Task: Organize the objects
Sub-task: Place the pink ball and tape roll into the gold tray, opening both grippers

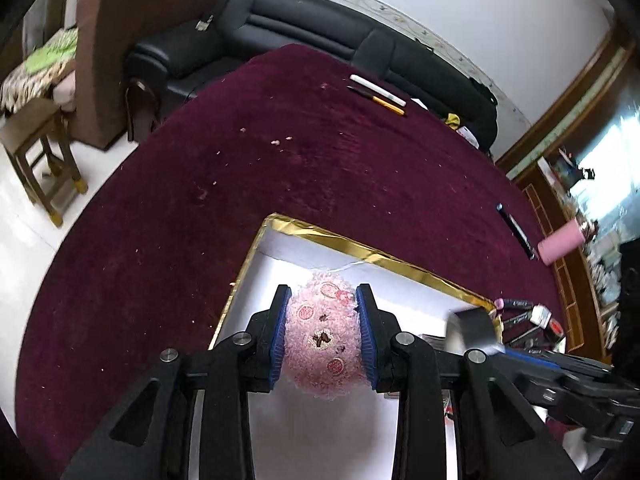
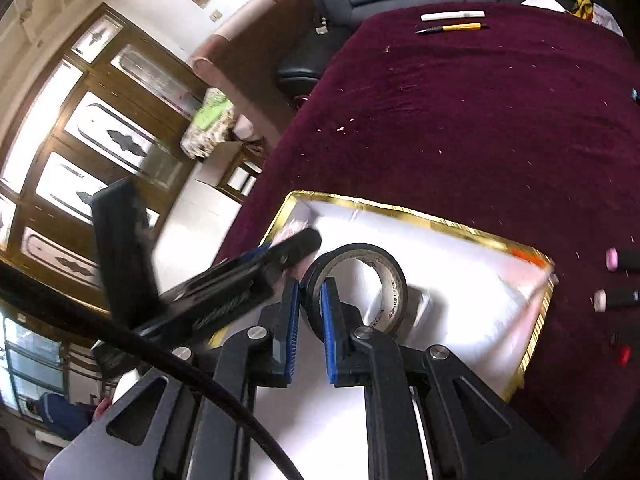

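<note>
You're clamping the pink fuzzy ball point(image 1: 322, 336) between left fingers point(image 1: 280, 332); right fingers point(image 2: 330, 332) are pinching the black tape roll point(image 2: 356, 292) wall, both over the gold-rimmed box point(image 2: 460, 224).

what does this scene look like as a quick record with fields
surface: maroon tablecloth
container: gold-rimmed white box
left claw: shut on pink fluffy ball, above the box
right claw: shut on the wall of black tape roll, above the box
far edge of cloth: white marker, yellow pen
beside box: pink-capped tubes
</note>
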Motion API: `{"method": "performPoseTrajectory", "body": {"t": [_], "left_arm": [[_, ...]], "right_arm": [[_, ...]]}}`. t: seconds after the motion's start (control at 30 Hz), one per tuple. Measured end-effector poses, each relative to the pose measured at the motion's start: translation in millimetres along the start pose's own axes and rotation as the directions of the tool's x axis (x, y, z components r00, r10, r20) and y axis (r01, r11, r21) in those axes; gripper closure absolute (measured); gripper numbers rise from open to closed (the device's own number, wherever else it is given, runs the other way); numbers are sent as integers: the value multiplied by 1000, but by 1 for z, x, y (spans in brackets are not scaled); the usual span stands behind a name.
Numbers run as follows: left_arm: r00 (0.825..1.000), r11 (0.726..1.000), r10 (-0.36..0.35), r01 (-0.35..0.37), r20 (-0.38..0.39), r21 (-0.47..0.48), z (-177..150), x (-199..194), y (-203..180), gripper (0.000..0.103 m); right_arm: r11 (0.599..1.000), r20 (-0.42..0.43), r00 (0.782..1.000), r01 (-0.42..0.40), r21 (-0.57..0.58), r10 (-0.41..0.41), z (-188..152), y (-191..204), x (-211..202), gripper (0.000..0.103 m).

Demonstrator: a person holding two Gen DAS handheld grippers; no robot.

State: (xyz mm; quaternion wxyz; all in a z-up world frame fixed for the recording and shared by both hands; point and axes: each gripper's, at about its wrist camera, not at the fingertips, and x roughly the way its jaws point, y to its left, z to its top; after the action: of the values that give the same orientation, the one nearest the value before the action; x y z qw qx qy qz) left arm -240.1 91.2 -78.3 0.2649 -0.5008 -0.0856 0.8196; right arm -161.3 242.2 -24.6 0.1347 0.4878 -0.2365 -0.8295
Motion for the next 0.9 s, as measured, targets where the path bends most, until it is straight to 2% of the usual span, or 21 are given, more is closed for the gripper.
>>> {"method": "performPoseTrajectory", "body": {"t": [0.07, 0.1, 0.23, 0.43, 0.53, 0.7, 0.77, 0.83, 0.9], "left_arm": [[1000, 1000, -12, 12, -3, -27, -1, 0, 5, 74], [1000, 999, -11, 11, -3, -30, 1, 0, 8, 70], [1000, 998, -31, 31, -6, -56, 3, 0, 12, 62], [997, 995, -75, 77, 32, -70, 0, -16, 12, 57], [992, 989, -113, 117, 58, -87, -6, -30, 13, 56], [981, 980, -156, 169, 119, -106, -21, -58, 11, 55], [976, 977, -163, 180, 145, -111, -28, -69, 11, 50], [974, 976, -169, 186, 153, -109, -31, -74, 11, 50], [974, 978, -171, 187, 151, -96, -36, -78, 9, 50]], "right_arm": [[1000, -12, 1000, 20, -2, -20, 4, -1, 10, 93], [1000, -17, 999, 27, 2, -27, 6, -1, 14, 93], [998, -20, 999, 42, 45, -41, 11, -10, 22, 92], [998, 56, 998, 26, 57, -29, 11, -14, -1, 91], [998, 69, 997, 33, 54, -37, 9, -12, -9, 79], [991, 16, 996, 88, 105, -90, 6, -17, 7, 75], [992, 4, 998, 60, 107, -61, 9, -16, 18, 75], [994, -19, 1000, 23, 103, -21, 11, -15, 27, 75], [994, -3, 999, 45, 95, -45, 12, -14, 26, 75]]}}
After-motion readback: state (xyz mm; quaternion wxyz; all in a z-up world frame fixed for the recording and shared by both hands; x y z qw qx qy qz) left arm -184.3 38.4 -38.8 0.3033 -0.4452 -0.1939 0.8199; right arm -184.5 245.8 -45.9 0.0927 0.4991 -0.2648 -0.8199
